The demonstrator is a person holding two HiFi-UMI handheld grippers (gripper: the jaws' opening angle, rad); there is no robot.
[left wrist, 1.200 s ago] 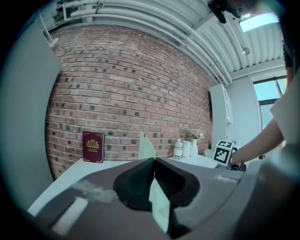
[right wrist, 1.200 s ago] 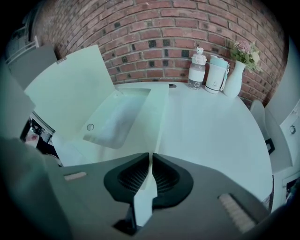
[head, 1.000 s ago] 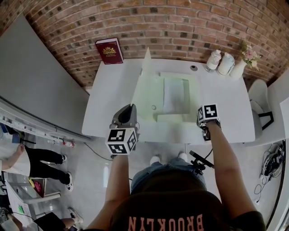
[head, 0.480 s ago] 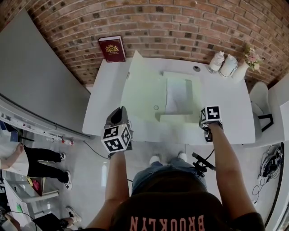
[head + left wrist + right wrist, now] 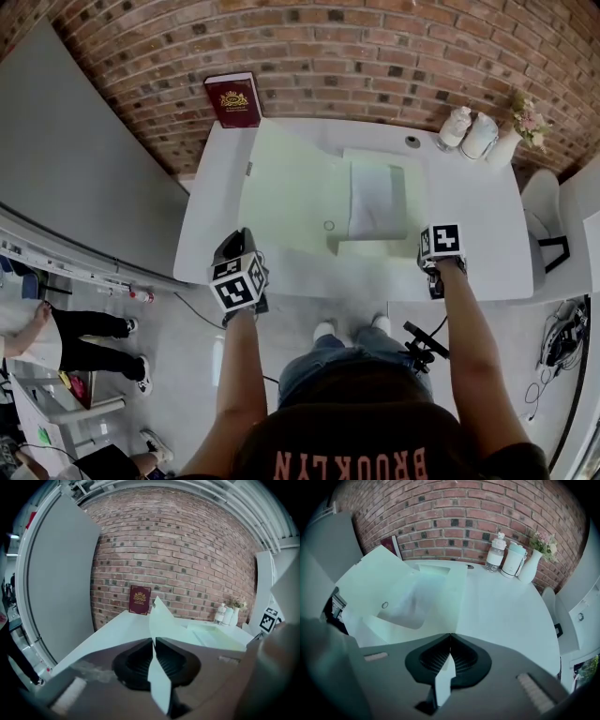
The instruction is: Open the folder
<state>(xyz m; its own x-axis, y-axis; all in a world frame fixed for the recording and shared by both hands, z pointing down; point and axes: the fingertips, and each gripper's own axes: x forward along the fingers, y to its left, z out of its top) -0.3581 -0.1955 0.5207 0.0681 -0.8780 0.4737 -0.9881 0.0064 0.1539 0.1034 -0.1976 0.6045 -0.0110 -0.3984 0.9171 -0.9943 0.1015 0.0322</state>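
The left gripper (image 5: pixel 154 648) is pressed together on the near corner of the folder's (image 5: pixel 291 192) cover (image 5: pixel 159 618), the pale green sheet running straight through its jaws. A second ago this gripper was higher and closer to the middle; it has since swung down and out to the table's (image 5: pixel 478 239) near left corner. The cover has come with it: it was upright a second ago, slanted half a second ago, and is now laid well over to the left, with its held corner off the table. The right gripper (image 5: pixel 450 639) has not shifted and pinches the folder's near right edge, a strip of it showing between its closed jaws. The folder lies open across the middle of the table, with paper (image 5: pixel 377 195) showing in its right half and a small round snap (image 5: pixel 329 225) near the fold. Past the cover's far corner a red book (image 5: pixel 232 99) leans on the brick wall (image 5: pixel 375 52), close to the cover. At the far right, well apart from the folder, are two bottles (image 5: pixel 457 126) and a vase (image 5: pixel 511 141). A chair (image 5: pixel 539 202) sits beside the table's right end.
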